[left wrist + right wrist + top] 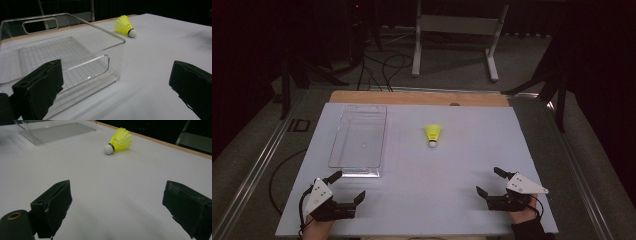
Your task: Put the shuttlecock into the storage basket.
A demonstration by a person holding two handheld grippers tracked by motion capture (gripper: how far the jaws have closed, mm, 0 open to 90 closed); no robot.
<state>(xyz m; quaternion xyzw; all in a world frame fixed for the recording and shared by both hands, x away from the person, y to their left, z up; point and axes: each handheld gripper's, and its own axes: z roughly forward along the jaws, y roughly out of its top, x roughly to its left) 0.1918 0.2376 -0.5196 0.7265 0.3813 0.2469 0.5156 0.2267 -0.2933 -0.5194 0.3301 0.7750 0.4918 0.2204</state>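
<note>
A clear bin [358,141] lay on the left half of the white table [452,180], its long side running away from the person. Nothing was in it; its ribbed floor showed bare in the left gripper view [62,52], with a cut-out handle in each end wall.

A yellow shuttlecock [433,134] lay on its side on the table, outside the bin and to its right, near the table's middle. Its white cork pointed toward the person, its skirt toward the far edge. It showed beyond the bin's corner in the left gripper view [125,25] and past open table in the right gripper view [119,141].

The left gripper [348,186] sat near the front left edge, just before the bin's near end, jaws spread wide and holding nothing. The right gripper [490,181] sat near the front right edge, well apart from the shuttlecock, jaws likewise released and wide.
</note>
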